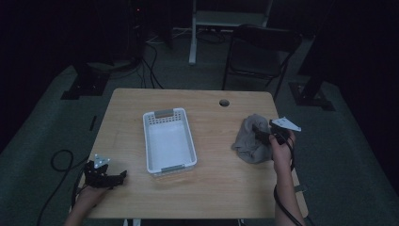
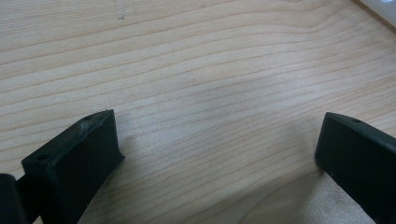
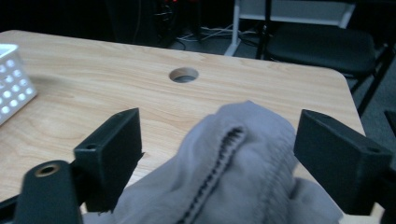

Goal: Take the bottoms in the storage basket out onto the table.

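So the table (image 1: 207, 188) has a basket (image 1: 168, 141) sitting roughly in the middle, a bit left of centre, long side running front to back. Off to its right, well apart, there's a cloth (image 1: 251, 140) bunched up on the table near the right edge. Behind the cloth, toward the far edge, is a hole (image 1: 224, 102) in the tabletop. The right gripper (image 1: 263, 133) is right at the cloth's right side, with the cloth sitting between its jaws. The left gripper (image 1: 115, 179) is down at the near left corner, over bare table, left of and nearer than the basket. Behind the table on the floor is a chair (image 1: 256, 52), off to the right.
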{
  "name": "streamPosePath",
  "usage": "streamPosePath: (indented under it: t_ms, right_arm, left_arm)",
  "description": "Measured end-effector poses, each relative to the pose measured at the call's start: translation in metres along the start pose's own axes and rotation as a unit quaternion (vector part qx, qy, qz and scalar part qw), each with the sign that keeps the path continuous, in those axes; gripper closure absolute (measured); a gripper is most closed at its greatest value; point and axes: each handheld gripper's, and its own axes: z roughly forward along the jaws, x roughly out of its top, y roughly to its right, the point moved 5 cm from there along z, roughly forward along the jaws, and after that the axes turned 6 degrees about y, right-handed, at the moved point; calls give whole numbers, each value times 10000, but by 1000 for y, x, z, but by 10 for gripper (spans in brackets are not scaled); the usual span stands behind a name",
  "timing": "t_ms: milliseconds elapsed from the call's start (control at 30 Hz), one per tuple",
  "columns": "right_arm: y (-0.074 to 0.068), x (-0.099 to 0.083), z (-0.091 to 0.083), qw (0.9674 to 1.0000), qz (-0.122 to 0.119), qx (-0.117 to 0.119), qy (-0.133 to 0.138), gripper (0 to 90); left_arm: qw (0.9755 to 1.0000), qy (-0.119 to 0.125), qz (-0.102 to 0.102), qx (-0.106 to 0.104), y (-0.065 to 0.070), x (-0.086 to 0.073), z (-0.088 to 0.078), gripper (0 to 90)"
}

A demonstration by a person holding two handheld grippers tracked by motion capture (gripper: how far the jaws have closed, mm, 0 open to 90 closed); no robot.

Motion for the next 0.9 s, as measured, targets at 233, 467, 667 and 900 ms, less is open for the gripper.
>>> streamPosePath:
  t_ms: [233, 467, 667, 900]
  right_arm:
    - [-13, 5, 0, 9997, -201, 127, 11, 133]
    - [-26, 6, 1, 9989, -260, 401, 21, 129]
    - [-38, 7, -2, 9978, -304, 578, 82, 129]
    - [-51, 6, -6, 9952, -415, 885, 99, 124]
  left_arm:
    - [10000, 0, 1, 0, 0, 0, 0, 5]
    - [10000, 0, 1, 0, 0, 0, 0, 4]
    - [10000, 0, 1, 0, 0, 0, 0, 4]
    - [10000, 0, 0, 0, 0, 0, 0, 4]
